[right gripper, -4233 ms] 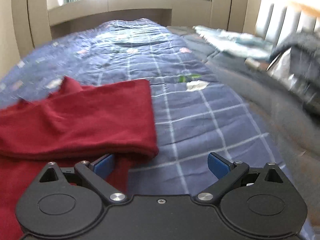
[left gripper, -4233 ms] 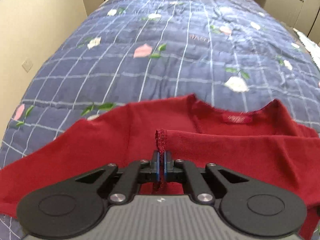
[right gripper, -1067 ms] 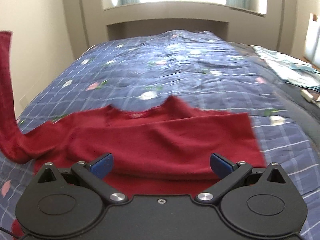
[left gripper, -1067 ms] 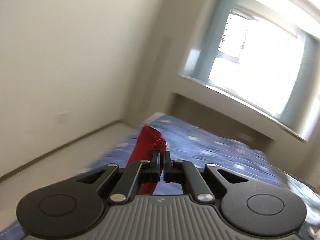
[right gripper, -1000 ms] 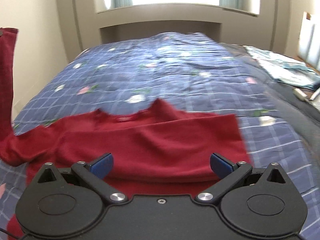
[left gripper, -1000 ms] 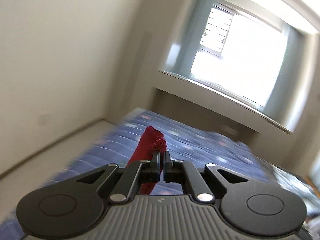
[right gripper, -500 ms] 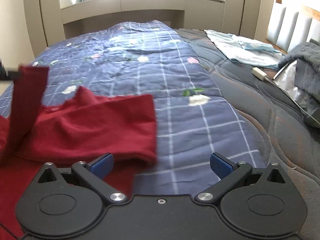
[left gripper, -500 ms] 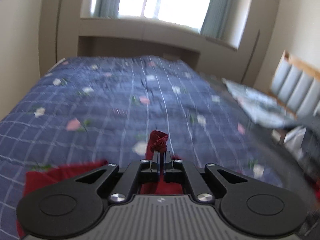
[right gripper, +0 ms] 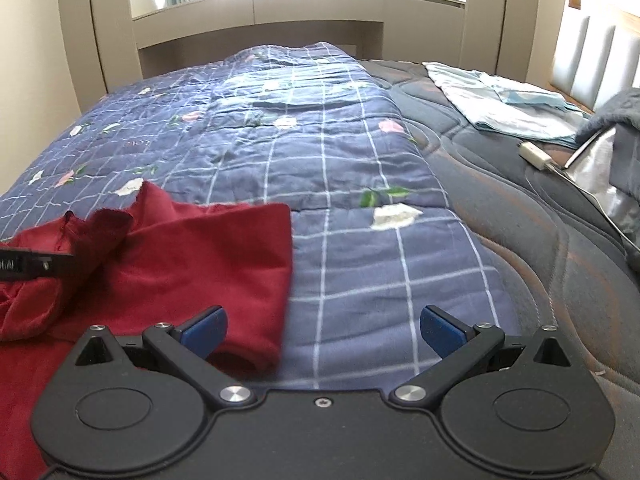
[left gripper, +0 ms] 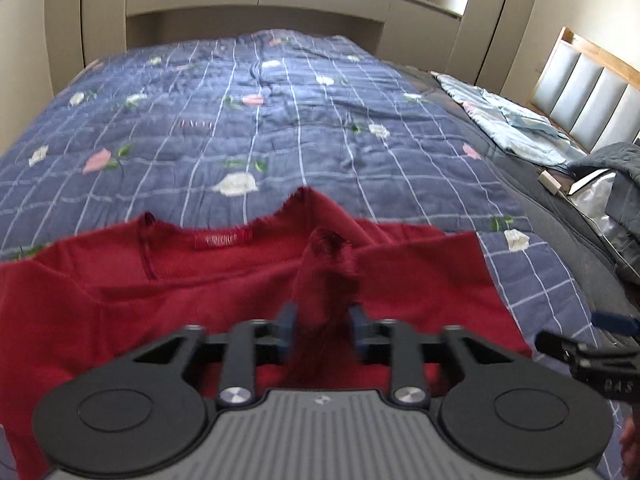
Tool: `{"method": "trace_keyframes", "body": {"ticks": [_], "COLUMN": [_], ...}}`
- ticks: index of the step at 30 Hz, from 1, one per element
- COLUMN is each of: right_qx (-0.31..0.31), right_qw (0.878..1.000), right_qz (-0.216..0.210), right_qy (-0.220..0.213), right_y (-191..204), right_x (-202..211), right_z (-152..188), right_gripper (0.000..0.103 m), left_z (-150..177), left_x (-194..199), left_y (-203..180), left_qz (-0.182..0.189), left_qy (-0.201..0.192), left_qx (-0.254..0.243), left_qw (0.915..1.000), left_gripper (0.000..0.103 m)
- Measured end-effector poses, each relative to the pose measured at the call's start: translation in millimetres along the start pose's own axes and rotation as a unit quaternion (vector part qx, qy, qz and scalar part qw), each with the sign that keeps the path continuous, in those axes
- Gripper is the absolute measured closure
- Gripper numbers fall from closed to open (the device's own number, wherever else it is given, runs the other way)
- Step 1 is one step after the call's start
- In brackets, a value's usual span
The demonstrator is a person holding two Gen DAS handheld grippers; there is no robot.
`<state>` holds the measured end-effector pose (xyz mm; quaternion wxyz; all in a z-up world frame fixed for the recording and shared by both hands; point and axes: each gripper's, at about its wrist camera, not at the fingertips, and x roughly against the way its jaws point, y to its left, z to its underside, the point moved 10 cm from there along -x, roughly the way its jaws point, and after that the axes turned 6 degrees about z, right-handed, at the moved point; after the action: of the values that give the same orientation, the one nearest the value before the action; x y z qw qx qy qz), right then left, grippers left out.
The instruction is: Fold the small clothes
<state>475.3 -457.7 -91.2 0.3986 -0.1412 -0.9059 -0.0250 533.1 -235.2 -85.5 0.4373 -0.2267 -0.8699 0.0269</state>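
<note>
A red sweater (left gripper: 160,280) lies on the bed with its neckline and label facing away, its right side folded in. The left sleeve's cuff (left gripper: 328,248) stands bunched between the blue pads of my left gripper (left gripper: 322,320), low over the sweater's body. The jaws are opening, and the pads no longer pinch the sleeve. My right gripper (right gripper: 322,326) is wide open and holds nothing, hovering over the sweater's folded right edge (right gripper: 280,280) and the quilt. One of its fingers (left gripper: 612,318) shows at the right of the left wrist view.
A blue checked quilt with flowers (left gripper: 280,120) covers the bed. To the right lie bare dark mattress (right gripper: 520,240), a light blue cloth (right gripper: 516,108), a white charger (right gripper: 534,154) and a grey garment over a silver bag (right gripper: 616,120). A padded headboard (left gripper: 588,92) stands far right.
My left gripper came down from high in the air, carrying the sleeve across over the sweater's body, and its jaws have parted. My right gripper shifted right to the sweater's folded edge.
</note>
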Motion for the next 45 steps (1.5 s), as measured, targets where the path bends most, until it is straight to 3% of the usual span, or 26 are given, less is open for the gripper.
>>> {"method": "trace_keyframes", "body": {"ticks": [1, 3, 5, 8, 10, 17, 19, 23, 27, 33, 36, 39, 40, 42, 43, 45], "right_qx": [0.0, -0.001, -0.006, -0.019, -0.031, -0.026, -0.023, -0.017, -0.019, -0.027, -0.025, -0.023, -0.023, -0.024, -0.026, -0.029], "right_qw": [1.0, 1.0, 1.0, 0.998, 0.995, 0.985, 0.984, 0.985, 0.988, 0.991, 0.991, 0.991, 0.992, 0.993, 0.993, 0.995], "right_qz": [-0.001, -0.005, -0.018, -0.057, -0.093, -0.168, -0.173, -0.162, -0.141, -0.119, -0.116, -0.118, -0.117, -0.112, -0.108, -0.098], "right_qy": [-0.001, -0.004, -0.008, -0.011, -0.003, 0.03, 0.04, 0.054, 0.063, 0.06, 0.059, 0.05, 0.044, 0.033, 0.027, 0.014], "right_y": [2.4, 8.4, 17.3, 38.4, 57.9, 132.9, 148.5, 168.0, 170.1, 164.0, 162.8, 161.4, 160.6, 158.4, 156.0, 151.2], "right_x": [-0.7, -0.9, 0.0, 2.4, 1.2, -13.2, -23.2, -42.3, -50.7, -42.8, -38.0, -32.6, -29.4, -22.8, -17.8, -8.7], "right_z": [-1.7, -5.0, -8.7, -14.9, -18.7, -24.2, -26.2, -31.0, -32.4, -27.2, -23.0, -23.1, -24.5, -27.5, -29.3, -32.2], "right_gripper": [0.001, 0.001, 0.001, 0.001, 0.002, 0.016, 0.02, 0.041, 0.055, 0.079, 0.096, 0.1, 0.101, 0.101, 0.101, 0.101], "left_z": [0.7, 1.1, -0.5, -6.0, -8.7, 3.3, 13.0, 33.7, 38.7, 12.4, 5.9, 1.3, 0.4, -0.2, 0.1, -4.9], "left_x": [0.6, 4.0, 10.6, 28.5, 43.2, 100.8, 117.7, 141.5, 140.7, 103.4, 80.2, 65.3, 60.1, 50.3, 46.8, 47.1], "left_y": [1.2, 4.8, 11.0, 28.9, 47.3, 147.6, 179.3, 236.7, 275.6, 300.7, 307.7, 308.6, 308.4, 308.2, 307.3, 306.0], "left_qz": [-0.002, 0.0, 0.004, -0.01, -0.035, -0.152, -0.185, -0.232, -0.213, -0.143, -0.119, -0.089, -0.077, -0.058, -0.054, -0.077], "left_qy": [0.002, 0.003, 0.003, -0.017, -0.033, -0.055, -0.055, -0.047, -0.042, -0.045, -0.031, -0.023, -0.017, 0.001, 0.01, 0.017], "left_qx": [0.003, 0.01, 0.027, 0.056, 0.071, 0.126, 0.132, 0.13, 0.136, 0.168, 0.191, 0.205, 0.208, 0.217, 0.221, 0.214], "left_qw": [1.0, 0.9999, 0.9996, 0.9982, 0.9963, 0.9788, 0.9721, 0.9629, 0.9667, 0.9744, 0.974, 0.9745, 0.975, 0.9745, 0.9737, 0.9737], "left_gripper": [0.046, 0.042, 0.029, 0.009, 0.003, 0.001, 0.001, 0.001, 0.001, 0.002, 0.009, 0.015, 0.023, 0.055, 0.094, 0.099]}}
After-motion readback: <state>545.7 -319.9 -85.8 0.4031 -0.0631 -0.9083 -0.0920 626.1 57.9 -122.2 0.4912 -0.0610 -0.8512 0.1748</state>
